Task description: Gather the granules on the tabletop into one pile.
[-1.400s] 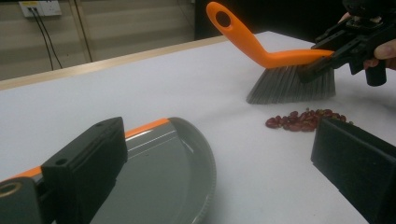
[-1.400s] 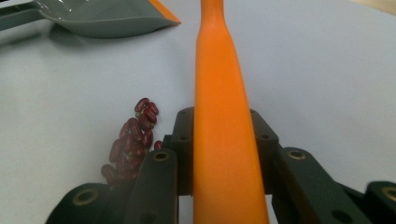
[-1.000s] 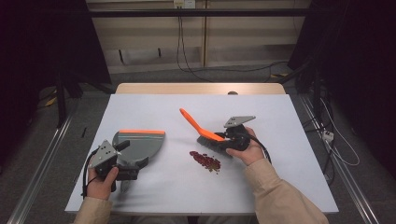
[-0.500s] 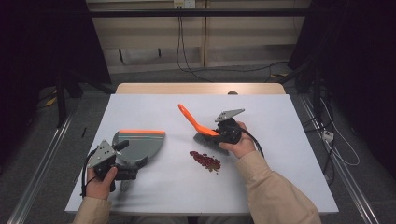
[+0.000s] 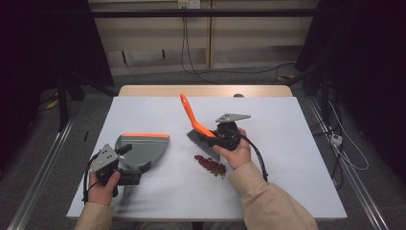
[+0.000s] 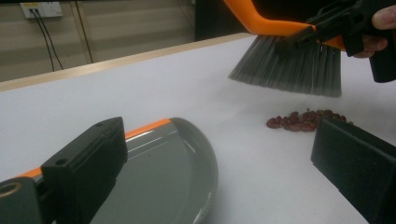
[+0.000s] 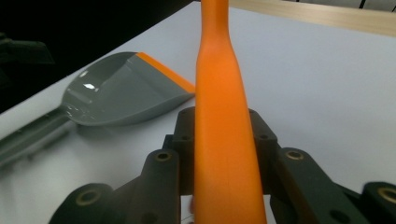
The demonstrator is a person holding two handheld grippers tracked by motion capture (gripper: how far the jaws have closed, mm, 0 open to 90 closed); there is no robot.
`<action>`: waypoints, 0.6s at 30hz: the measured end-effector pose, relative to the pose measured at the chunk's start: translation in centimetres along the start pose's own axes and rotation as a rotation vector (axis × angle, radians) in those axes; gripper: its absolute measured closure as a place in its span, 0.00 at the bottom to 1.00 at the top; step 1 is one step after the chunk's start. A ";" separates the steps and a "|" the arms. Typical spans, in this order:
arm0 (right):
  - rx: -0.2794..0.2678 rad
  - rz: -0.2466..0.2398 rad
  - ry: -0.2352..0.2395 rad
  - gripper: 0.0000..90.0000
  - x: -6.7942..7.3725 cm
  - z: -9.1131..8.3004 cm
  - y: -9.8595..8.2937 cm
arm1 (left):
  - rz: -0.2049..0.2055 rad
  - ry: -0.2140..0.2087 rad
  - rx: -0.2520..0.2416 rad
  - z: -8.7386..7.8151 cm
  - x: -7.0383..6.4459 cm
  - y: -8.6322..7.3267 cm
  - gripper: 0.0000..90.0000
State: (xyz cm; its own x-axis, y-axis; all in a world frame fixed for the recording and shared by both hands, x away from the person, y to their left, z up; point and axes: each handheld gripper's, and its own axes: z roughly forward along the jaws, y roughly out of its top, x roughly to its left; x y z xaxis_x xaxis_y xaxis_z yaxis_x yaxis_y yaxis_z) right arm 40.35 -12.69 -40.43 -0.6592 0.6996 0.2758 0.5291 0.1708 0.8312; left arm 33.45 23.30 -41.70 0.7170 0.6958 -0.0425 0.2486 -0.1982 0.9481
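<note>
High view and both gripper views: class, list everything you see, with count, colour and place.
Table: one, white top, centre.
Dustpan: one, grey with orange lip, table's left.
Brush: one, orange handle, grey bristles, lifted above the beans.
Beans: small pile, dark red, table's middle.
Cables: several, black, floor and back wall.
Left gripper: one, black, at the dustpan's handle.
Right gripper: one, black, shut on the brush.

Dustpan handle seemingly behind gripper
</note>
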 end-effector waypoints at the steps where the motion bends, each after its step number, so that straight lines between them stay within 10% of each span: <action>1: 0.008 0.002 0.006 0.79 0.4 0.3 -0.1 | 0.003 0.001 0.000 0.0 0.0 0.0 0.04; 18: 0.099 0.084 0.018 0.79 3.6 3.8 -3.0 | 0.000 0.003 -0.009 -0.2 0.1 0.1 0.04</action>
State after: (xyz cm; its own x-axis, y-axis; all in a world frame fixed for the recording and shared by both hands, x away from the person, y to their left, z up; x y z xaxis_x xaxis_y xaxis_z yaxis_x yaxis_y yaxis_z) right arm 38.37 -8.06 -43.74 -0.6191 0.7019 0.3522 0.6325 0.1798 0.7534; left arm 33.41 23.45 -41.60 0.7147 0.6981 -0.0418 0.2432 -0.1921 0.9508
